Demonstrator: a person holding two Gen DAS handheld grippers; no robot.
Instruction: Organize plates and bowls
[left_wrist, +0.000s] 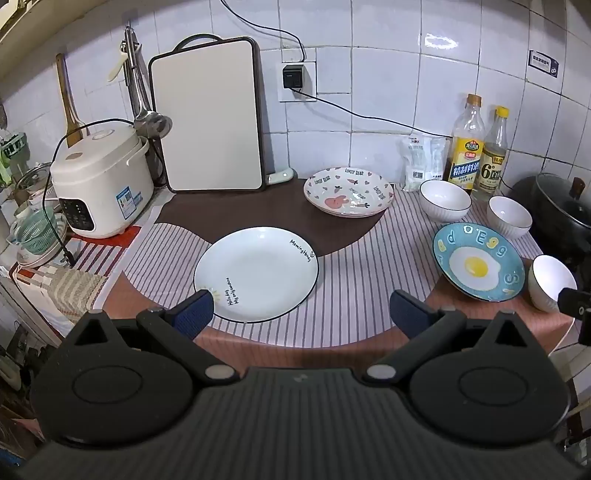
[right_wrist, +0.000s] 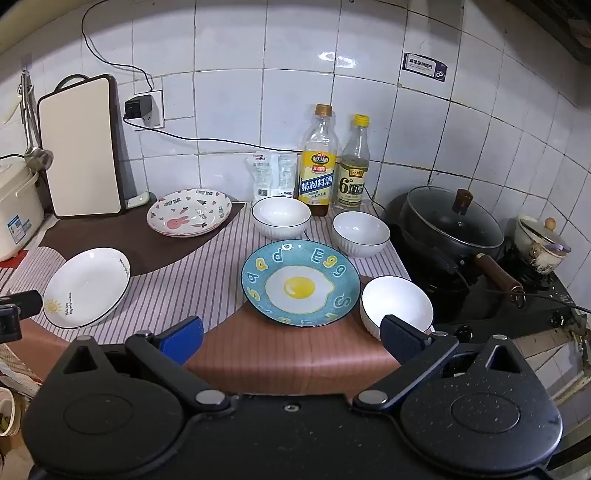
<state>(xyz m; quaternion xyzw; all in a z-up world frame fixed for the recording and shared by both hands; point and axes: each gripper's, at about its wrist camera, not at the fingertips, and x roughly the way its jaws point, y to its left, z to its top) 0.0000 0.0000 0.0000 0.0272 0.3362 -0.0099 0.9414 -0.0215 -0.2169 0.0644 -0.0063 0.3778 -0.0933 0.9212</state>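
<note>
- Tiled kitchen counter with a striped mat (left_wrist: 351, 280) holds everything.
- My left gripper (left_wrist: 301, 314) gapes wide, empty; the white plate (left_wrist: 256, 273) lies just ahead of it.
- My right gripper (right_wrist: 291, 336), equally wide and empty, faces the egg plate (right_wrist: 301, 282), nearest bowl (right_wrist: 397, 304) beside.

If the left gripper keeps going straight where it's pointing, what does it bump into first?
Probably the white plate with the black rim. The open left gripper points down toward the counter, and that plate lies right ahead between its fingers. Depth is hard to judge.

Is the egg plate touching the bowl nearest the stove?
Apart. The right wrist view shows a strip of counter between the egg plate and the bowl.
</note>
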